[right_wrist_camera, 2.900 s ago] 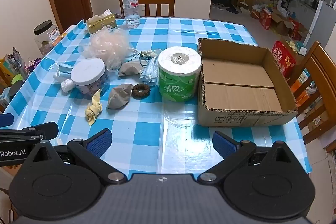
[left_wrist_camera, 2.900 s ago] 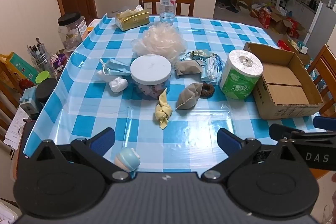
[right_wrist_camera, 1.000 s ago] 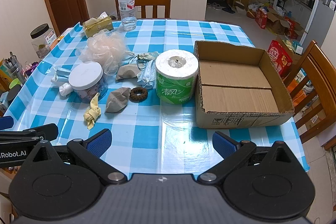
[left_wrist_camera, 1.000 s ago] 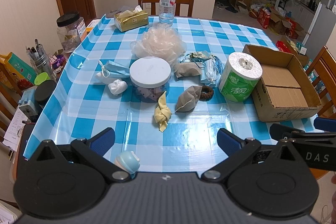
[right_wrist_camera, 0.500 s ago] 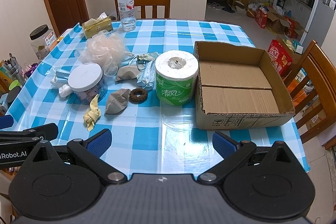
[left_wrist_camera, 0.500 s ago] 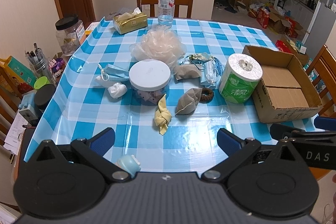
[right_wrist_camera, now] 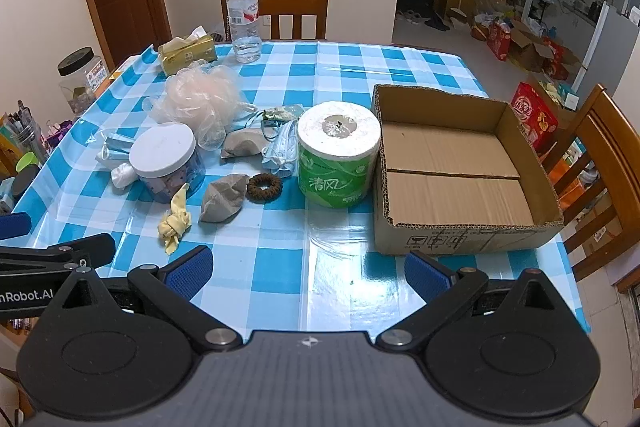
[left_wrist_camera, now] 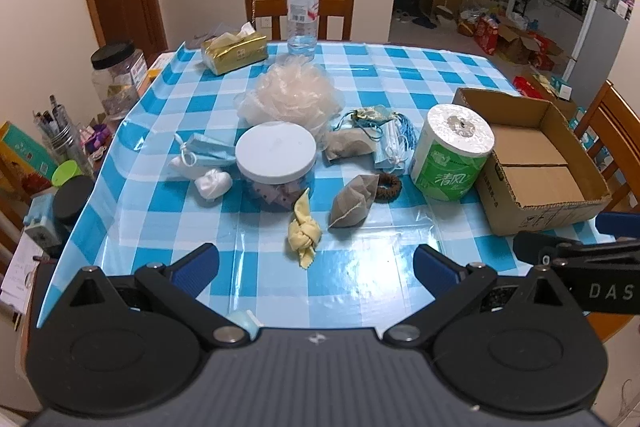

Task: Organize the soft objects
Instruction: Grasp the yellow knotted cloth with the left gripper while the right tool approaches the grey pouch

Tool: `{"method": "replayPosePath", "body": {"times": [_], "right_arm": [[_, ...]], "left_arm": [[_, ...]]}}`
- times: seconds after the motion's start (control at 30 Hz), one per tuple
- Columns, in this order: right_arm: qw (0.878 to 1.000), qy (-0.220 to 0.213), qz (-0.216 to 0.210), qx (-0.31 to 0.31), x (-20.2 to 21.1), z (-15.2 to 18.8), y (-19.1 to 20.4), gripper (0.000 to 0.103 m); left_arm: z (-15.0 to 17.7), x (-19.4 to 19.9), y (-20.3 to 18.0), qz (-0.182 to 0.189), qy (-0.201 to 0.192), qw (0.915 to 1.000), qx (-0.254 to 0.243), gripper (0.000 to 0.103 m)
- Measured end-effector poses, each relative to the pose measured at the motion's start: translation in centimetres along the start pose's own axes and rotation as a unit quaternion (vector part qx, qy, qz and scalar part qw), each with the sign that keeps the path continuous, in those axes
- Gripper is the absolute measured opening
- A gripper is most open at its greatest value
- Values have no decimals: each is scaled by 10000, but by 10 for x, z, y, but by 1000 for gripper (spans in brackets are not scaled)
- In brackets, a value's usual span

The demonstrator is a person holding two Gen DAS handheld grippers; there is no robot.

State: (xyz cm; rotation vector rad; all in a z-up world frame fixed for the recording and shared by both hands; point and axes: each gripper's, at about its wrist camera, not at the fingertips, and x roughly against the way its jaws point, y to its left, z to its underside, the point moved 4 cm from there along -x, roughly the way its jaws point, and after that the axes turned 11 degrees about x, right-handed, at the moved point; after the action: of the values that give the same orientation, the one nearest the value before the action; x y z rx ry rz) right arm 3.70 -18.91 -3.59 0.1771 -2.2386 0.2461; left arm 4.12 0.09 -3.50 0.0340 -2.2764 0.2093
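You held the left gripper (left_wrist_camera: pixel 316 265) and the right gripper (right_wrist_camera: pixel 308 273) spread wide and empty over the near edge of the table (right_wrist_camera: pixel 280 267). At 12 o'clock from the left one lay the knotted yellow cloth (left_wrist_camera: pixel 304 233), a grey pouch (left_wrist_camera: pixel 354 201) at 1 o'clock beside it. Farther off stood the toilet roll (right_wrist_camera: pixel 338 155), touching the empty cardboard box (right_wrist_camera: pixel 472 239) at its 3 o'clock. The mesh sponge (left_wrist_camera: pixel 290 95) sat beyond the white-lidded jar (left_wrist_camera: pixel 276 151).

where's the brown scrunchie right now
In both wrist views the brown scrunchie lies on the checked tablecloth, between the grey pouch and the green toilet roll.
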Motion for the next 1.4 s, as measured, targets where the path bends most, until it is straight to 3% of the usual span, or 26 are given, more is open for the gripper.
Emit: {"method": "replayPosePath", "body": {"times": [0.5, 0.77, 1.1, 1.4], "right_arm": [[9993, -207, -68, 319, -19, 3, 11, 103], [9977, -263, 38, 625, -35, 8, 14, 103], [9992, 95, 61, 392, -60, 15, 5, 103], [9992, 272, -1, 279, -77, 18, 4, 103]], "left_arm": [[13, -30, 9, 364, -136, 9986, -355, 102], [17, -62, 17, 380, 122, 9983, -415, 102], [19, -116, 23, 510, 432, 9962, -551, 102], [16, -155, 20, 512, 462, 9939, -855, 101]]}}
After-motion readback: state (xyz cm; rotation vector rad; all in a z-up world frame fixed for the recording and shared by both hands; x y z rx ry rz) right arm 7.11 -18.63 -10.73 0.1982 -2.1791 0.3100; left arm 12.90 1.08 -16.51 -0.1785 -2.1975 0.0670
